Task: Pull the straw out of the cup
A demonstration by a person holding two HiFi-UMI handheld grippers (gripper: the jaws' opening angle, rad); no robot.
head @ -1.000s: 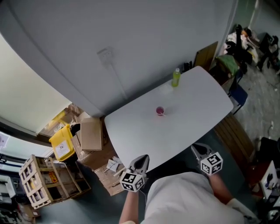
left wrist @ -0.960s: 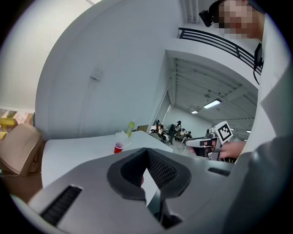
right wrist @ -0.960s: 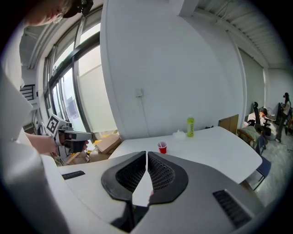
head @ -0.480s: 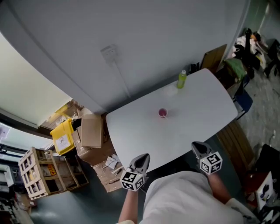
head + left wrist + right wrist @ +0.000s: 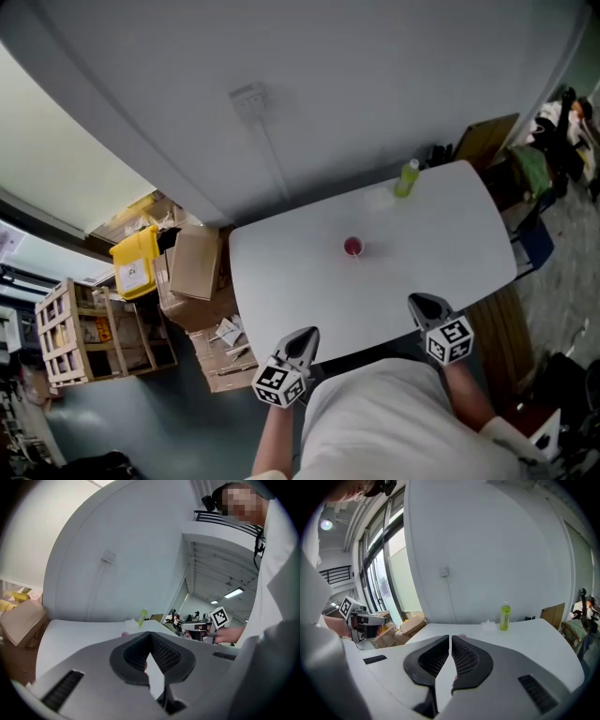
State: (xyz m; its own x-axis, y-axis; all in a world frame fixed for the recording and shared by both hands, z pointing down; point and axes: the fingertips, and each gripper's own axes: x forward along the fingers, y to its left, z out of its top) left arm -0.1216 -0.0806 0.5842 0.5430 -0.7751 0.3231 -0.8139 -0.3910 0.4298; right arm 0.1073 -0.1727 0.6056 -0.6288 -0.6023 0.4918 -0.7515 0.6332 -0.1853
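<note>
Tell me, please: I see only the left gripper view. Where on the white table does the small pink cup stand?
Observer: The head view shows the small pink cup near the middle of the white table, with nothing close to it.
Operator: Is the right gripper open or shut?
Observer: Shut. In the right gripper view the right gripper has its jaws together and nothing between them.
Operator: Where is it at the table?
Observer: In the head view it is at the table's near edge, on the same side as the slim green plastic bottle, which stands at the far edge.
</note>
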